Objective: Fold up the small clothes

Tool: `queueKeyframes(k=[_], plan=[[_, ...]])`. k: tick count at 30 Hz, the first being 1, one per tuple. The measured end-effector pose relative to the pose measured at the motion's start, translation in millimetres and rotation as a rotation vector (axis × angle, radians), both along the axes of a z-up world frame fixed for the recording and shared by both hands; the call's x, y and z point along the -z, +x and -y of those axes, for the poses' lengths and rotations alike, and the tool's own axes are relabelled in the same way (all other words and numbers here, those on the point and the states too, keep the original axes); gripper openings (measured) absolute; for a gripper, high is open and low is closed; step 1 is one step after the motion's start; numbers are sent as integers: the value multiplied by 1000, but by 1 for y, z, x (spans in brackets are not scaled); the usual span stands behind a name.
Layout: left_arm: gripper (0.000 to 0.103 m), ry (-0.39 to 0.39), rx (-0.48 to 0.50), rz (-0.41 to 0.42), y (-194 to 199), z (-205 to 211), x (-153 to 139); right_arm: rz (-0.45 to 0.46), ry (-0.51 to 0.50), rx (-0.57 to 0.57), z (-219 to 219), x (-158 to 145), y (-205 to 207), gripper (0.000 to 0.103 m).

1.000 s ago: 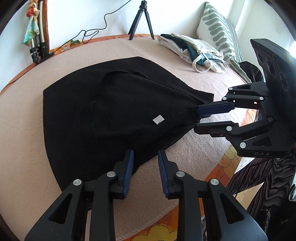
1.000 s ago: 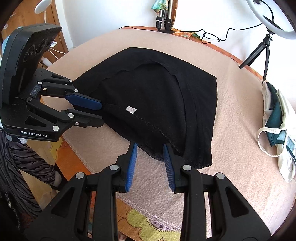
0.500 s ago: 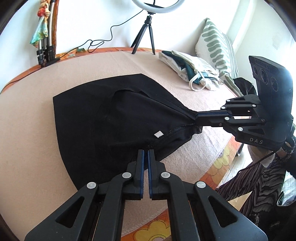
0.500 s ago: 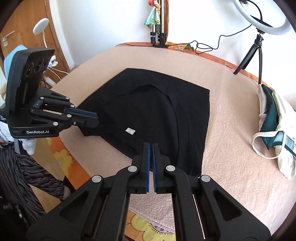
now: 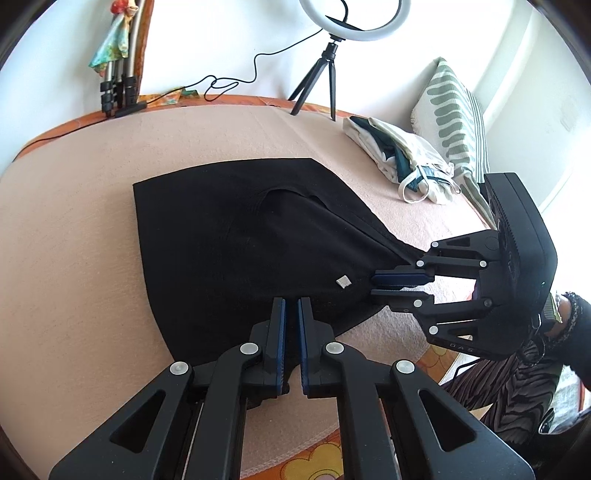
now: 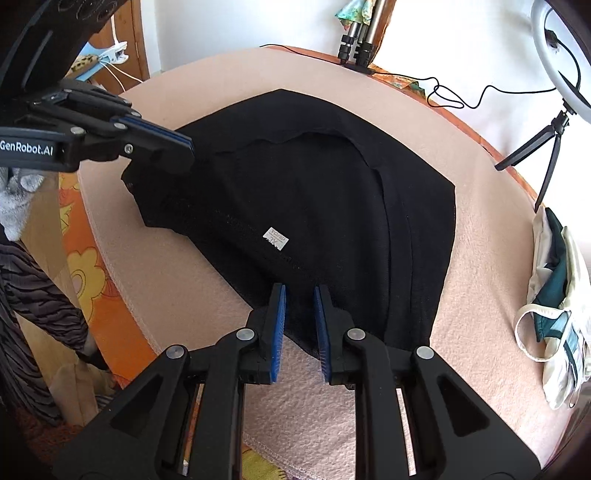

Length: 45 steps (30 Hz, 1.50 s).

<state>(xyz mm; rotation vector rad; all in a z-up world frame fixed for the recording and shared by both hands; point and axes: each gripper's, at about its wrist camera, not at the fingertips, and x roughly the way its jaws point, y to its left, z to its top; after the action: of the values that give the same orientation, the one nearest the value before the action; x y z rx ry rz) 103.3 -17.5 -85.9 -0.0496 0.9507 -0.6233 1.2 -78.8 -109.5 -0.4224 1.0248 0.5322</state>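
Just one black garment (image 5: pixel 240 236), each of two grippers' jaws pinching its near hem: left gripper (image 5: pixel 290 306), right gripper (image 6: pixel 299 295).

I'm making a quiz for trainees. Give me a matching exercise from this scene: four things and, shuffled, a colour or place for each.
Things:
1 garment
2 ring light
3 pillow
4 clothes pile

Descriptions:
A green-and-white stripes
B on a tripod
C black, spread on the blanket
D white and teal heap

Pairs: 1-C, 2-B, 3-A, 4-D

Ring light (image 5: pixel 354 16) on tripod, striped pillow (image 5: pixel 452 118) (upright) — pink blanket (image 5: pixel 74 240).
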Motion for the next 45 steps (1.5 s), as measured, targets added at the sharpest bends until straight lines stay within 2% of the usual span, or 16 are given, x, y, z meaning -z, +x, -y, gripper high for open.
queueKeyframes(k=[1, 7, 9, 11, 16, 19, 21, 23, 25, 29, 31, 37, 40, 41, 43, 45], plan=[[5, 0, -4, -1, 0, -2, 0, -9, 20, 3, 2, -1, 1, 5], [5, -8, -14, 4, 2, -5, -3, -56, 247, 61, 23, -37, 12, 4], [5, -9, -9, -1, 2, -5, -3, -64, 287, 27, 26, -46, 10, 4], [5, -11, -9, -4, 2, -5, -1, -87, 271, -19, 24, -47, 6, 4], [5, -59, 27, -66, 7, 8, 7, -112, 271, 49, 23, -34, 18, 6], [7, -9, 73, -28, 0, 21, 4, -80, 186, 1, 10, -26, 9, 6], [15, 2, 73, -21, 0, 22, 4, -85, 168, -18, 4, -20, 6, 6], [15, -5, 59, -37, 3, 18, 6, -77, 126, -30, -3, -12, 5, 10], [15, -5, 45, -43, 4, 13, 8, -54, 74, -52, -10, -6, 4, 21], [15, -4, 29, -41, 3, 9, 8, -14, 27, -72, -17, -1, 3, 22], [15, 4, 29, -40, 2, 9, 9, -22, 46, -74, -16, -3, 5, 6], [15, 17, 23, -39, 1, 5, 10, -40, 229, -15, 6, -35, 15, 4], [15, 22, 17, -24, 0, 0, 6, -80, 240, -113, 5, -41, 6, 5], [15, 16, 11, -20, 0, -2, 5, -108, 233, -146, 3, -40, 3, 5], [15, 6, -8, -15, 2, -7, 4, -115, 196, -147, 3, -36, 1, 22], [15, -16, -34, -23, 6, -10, 5, -96, 202, -92, 5, -33, 7, 23]])
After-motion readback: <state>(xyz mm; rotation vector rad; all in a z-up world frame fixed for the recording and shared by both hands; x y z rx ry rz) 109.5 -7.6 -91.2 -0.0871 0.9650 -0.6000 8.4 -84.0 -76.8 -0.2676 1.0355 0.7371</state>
